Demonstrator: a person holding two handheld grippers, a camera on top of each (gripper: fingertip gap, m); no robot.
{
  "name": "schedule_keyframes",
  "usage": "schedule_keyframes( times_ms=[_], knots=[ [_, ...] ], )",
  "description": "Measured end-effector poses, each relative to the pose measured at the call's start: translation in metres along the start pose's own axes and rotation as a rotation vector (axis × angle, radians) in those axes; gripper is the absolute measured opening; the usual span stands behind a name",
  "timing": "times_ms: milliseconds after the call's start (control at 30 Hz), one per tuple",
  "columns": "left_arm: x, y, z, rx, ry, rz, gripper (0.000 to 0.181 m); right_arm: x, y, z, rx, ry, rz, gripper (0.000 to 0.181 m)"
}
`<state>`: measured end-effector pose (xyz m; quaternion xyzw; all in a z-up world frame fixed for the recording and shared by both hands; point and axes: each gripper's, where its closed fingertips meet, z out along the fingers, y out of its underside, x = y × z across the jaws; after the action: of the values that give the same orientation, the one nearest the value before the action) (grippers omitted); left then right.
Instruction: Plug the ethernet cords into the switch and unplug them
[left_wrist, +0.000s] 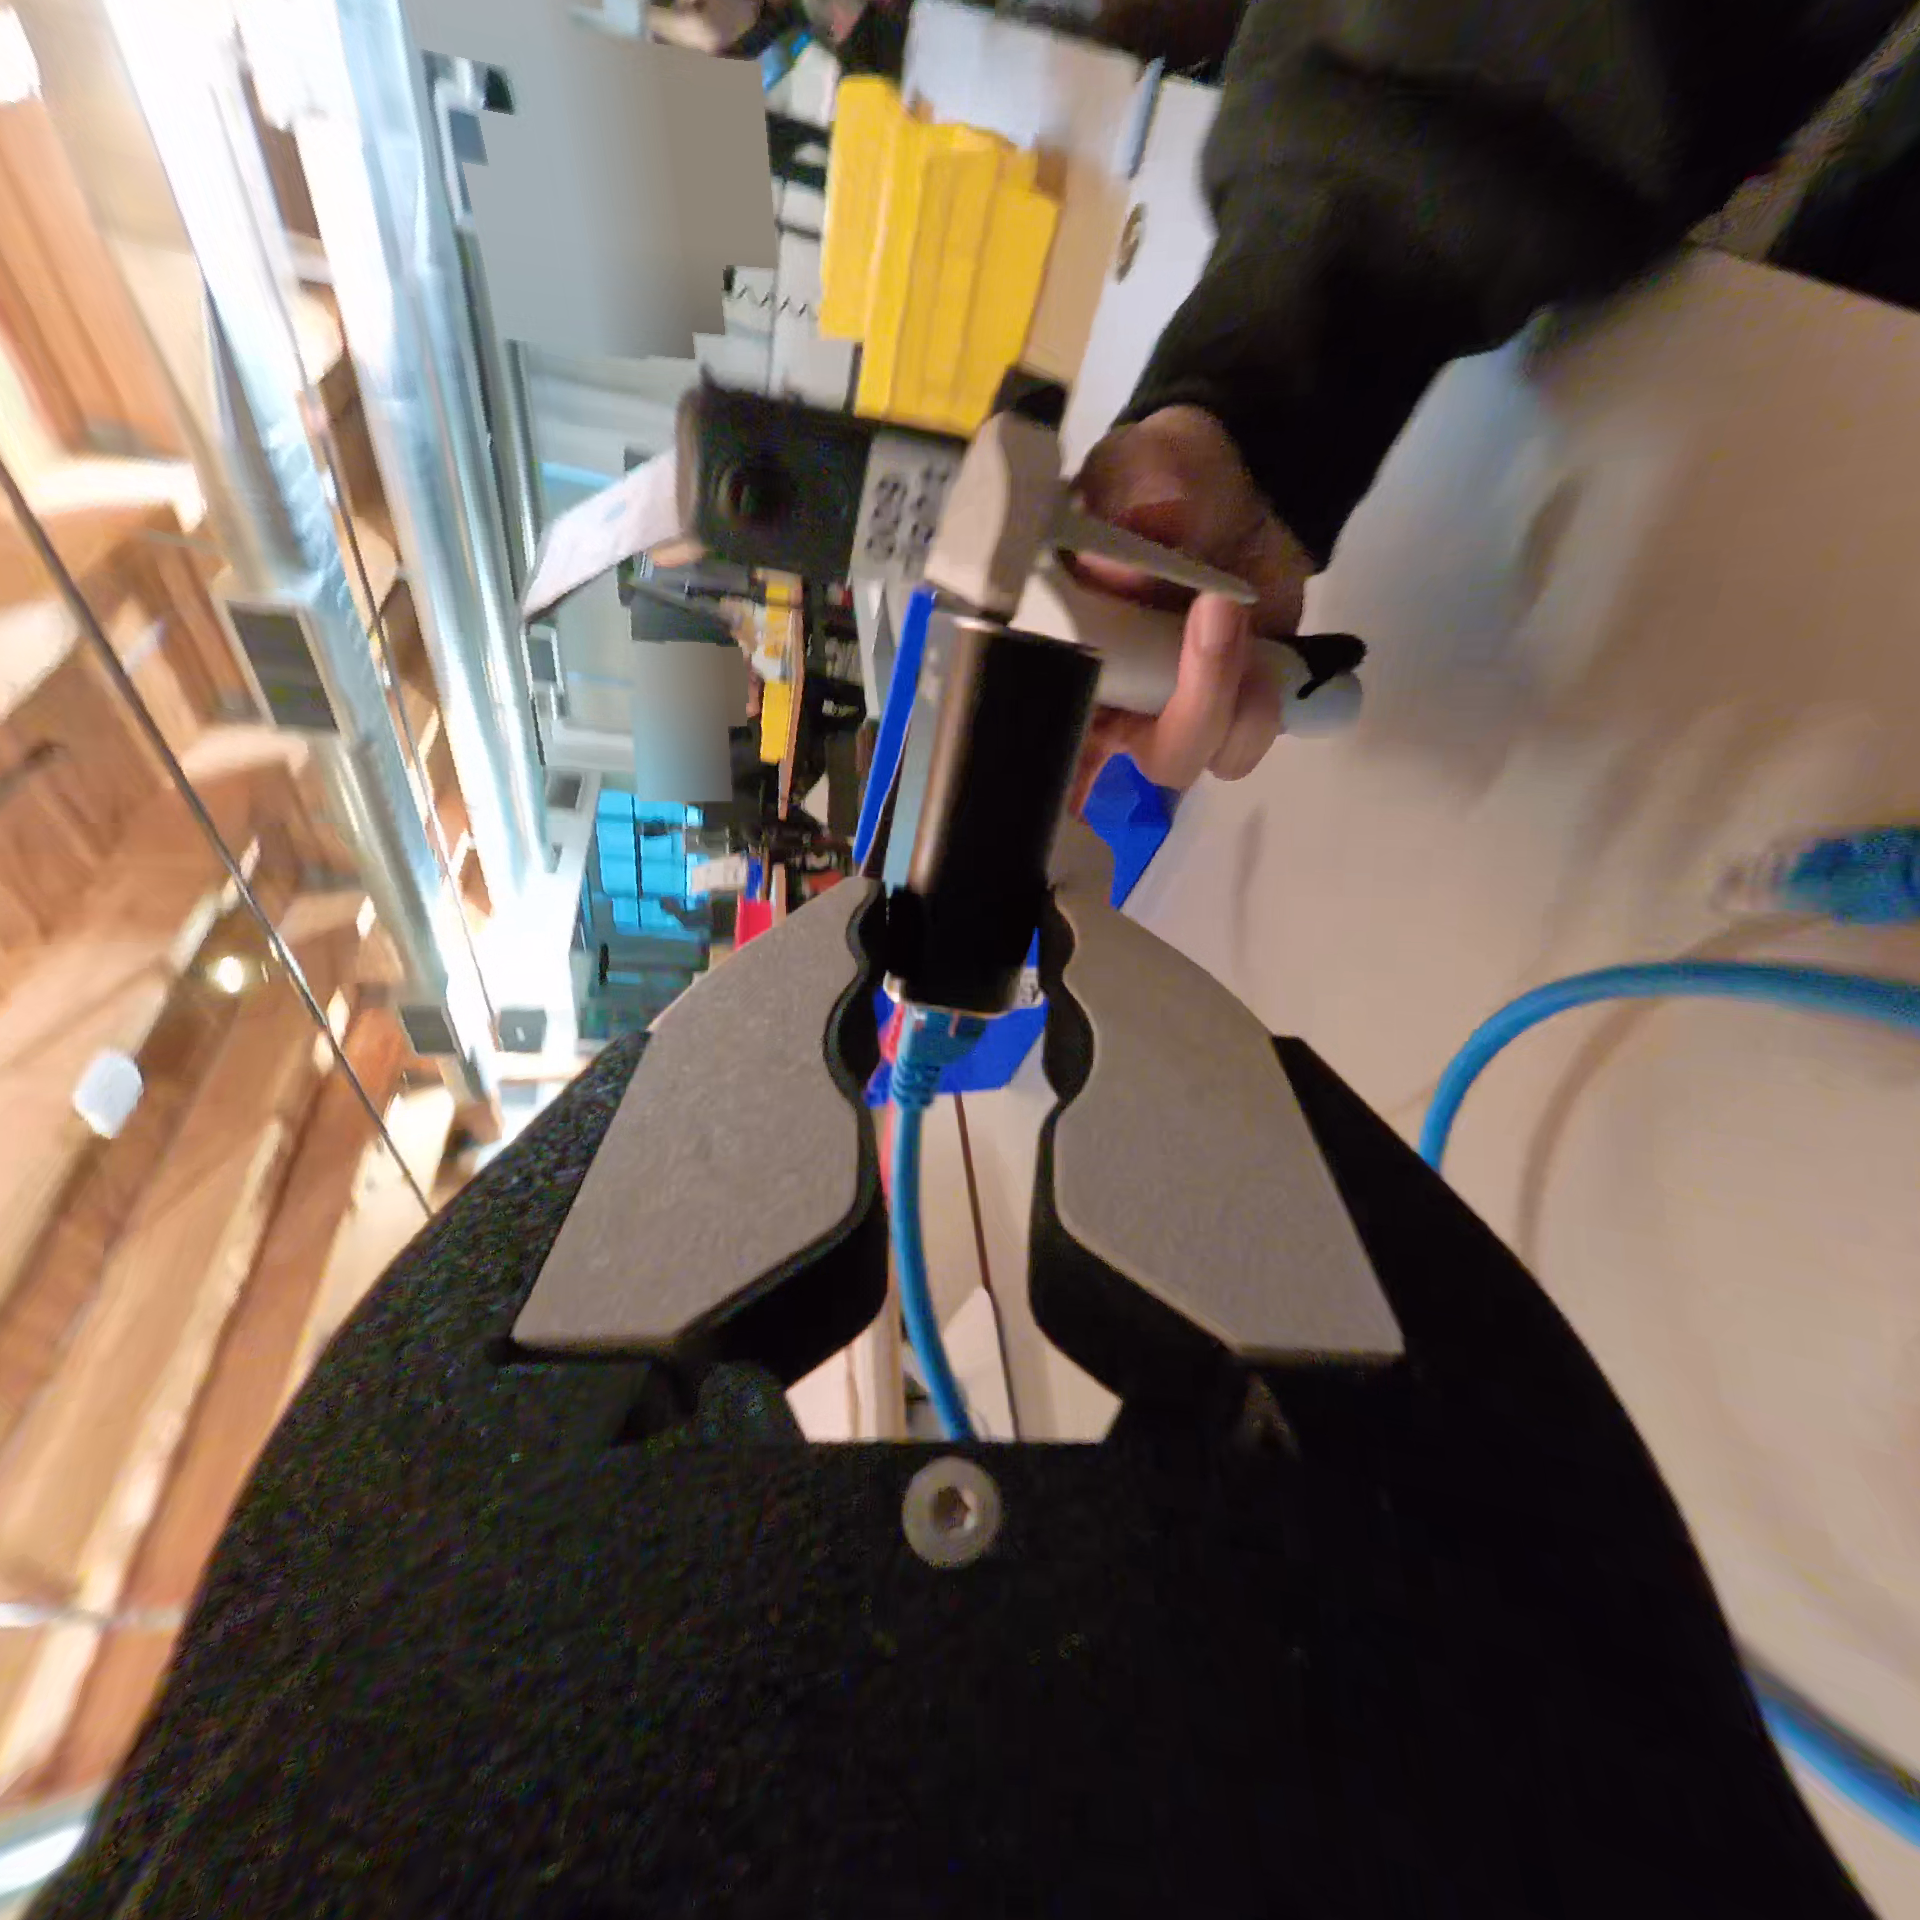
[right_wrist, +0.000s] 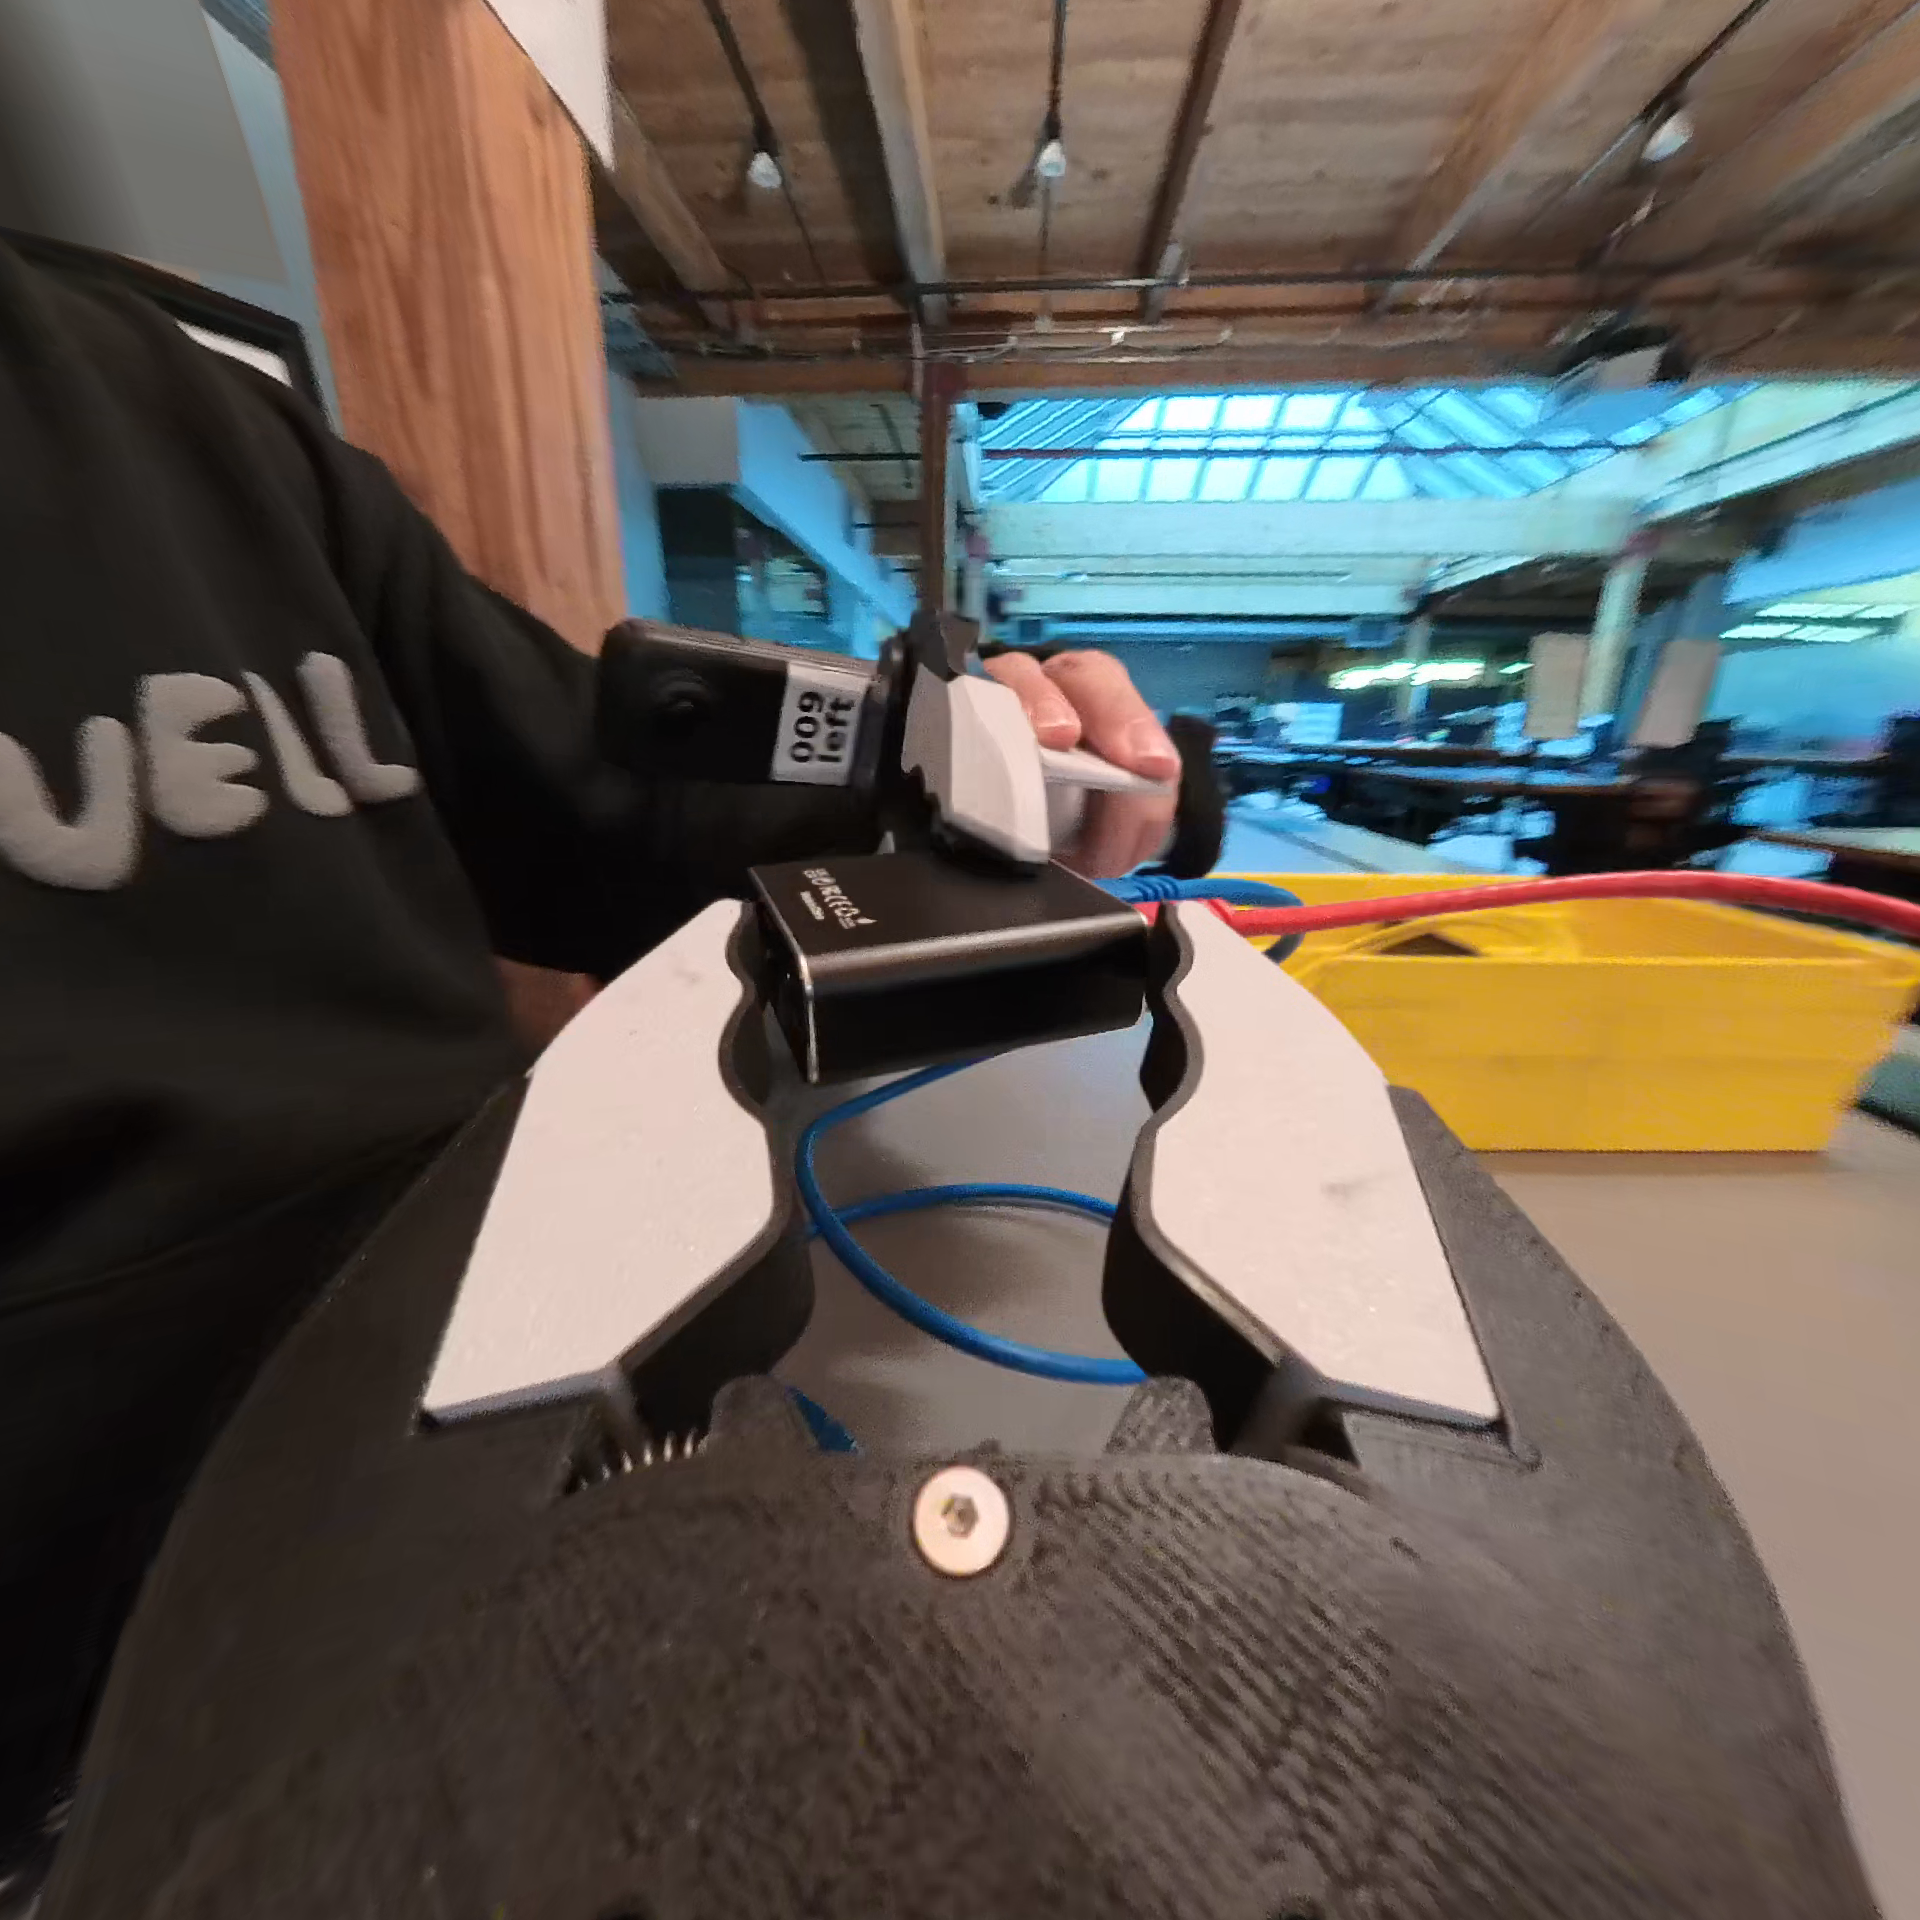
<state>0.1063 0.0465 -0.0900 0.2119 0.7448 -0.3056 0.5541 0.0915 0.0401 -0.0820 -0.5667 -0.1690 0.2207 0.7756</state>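
We hold the switch (right_wrist: 951, 961) aloft: right gripper (right_wrist: 951, 971) clamped on its ends, left gripper (left_wrist: 961, 940) pinching it from 12 o'clock. Risk: opposing pulls yank the blue cord (left_wrist: 914, 1195) or red cord (right_wrist: 1558, 896) out crooked.

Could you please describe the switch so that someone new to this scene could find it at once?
Start at the big yellow bin on the table, then look left. The switch is the small black metal box clamped between both grippers, the only boxy thing there, with blue and red cords running from it.
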Motion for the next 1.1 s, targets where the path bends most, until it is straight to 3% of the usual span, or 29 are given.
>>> schedule_keyframes(
  times_ms=[100, 167, 200, 267, 333, 433, 467, 567, 667, 800, 933, 1000, 1100],
  knots=[
    [-0.013, 0.021, -0.005, -0.059, -0.085, -0.157, 0.031, 0.016, -0.007, 0.001, -0.009, 0.148, -0.119, 0.071],
    [-0.024, 0.037, -0.013, -0.094, -0.187, -0.354, 0.036, 0.029, -0.012, -0.005, -0.013, 0.254, -0.176, 0.071],
    [-0.024, 0.045, -0.018, -0.103, -0.221, -0.504, 0.043, 0.035, -0.014, -0.009, -0.019, 0.307, -0.208, 0.071],
    [-0.02, 0.054, -0.024, -0.085, -0.278, -0.97, 0.054, 0.049, -0.017, -0.015, -0.039, 0.438, -0.287, 0.07],
    [-0.012, 0.038, -0.022, 0.066, -0.25, -1.428, 0.066, 0.054, -0.017, -0.014, -0.045, 0.5, -0.346, 0.07],
    [0.0, 0.021, -0.009, 0.301, -0.123, -1.984, 0.06, 0.054, -0.011, 0.0, -0.056, 0.514, -0.427, 0.07],
    [0.003, 0.017, -0.003, 0.37, -0.044, -2.127, 0.065, 0.054, -0.007, 0.006, -0.073, 0.523, -0.453, 0.07],
    [0.0, 0.013, 0.002, 0.605, 0.116, -2.389, 0.053, 0.048, 0.004, 0.021, -0.112, 0.496, -0.53, 0.07],
    [-0.002, 0.027, 0.001, 0.69, 0.085, -2.539, 0.028, 0.048, 0.014, 0.026, -0.153, 0.499, -0.58, 0.07],
    [0.016, 0.041, -0.001, 0.382, 0.085, -2.409, 0.027, 0.044, 0.026, 0.025, -0.24, 0.426, -0.481, 0.069],
    [0.025, 0.056, -0.018, 0.216, 0.203, -2.395, 0.027, 0.025, 0.0, 0.029, -0.32, 0.364, -0.496, 0.076],
    [0.016, 0.059, -0.028, 0.239, 0.266, -2.398, 0.027, 0.006, 0.004, 0.032, -0.378, 0.247, -0.416, 0.073],
    [-0.008, 0.047, -0.042, 0.341, 0.455, -2.351, 0.027, -0.028, 0.037, 0.039, -0.454, 0.003, -0.163, 0.074]
  ],
)
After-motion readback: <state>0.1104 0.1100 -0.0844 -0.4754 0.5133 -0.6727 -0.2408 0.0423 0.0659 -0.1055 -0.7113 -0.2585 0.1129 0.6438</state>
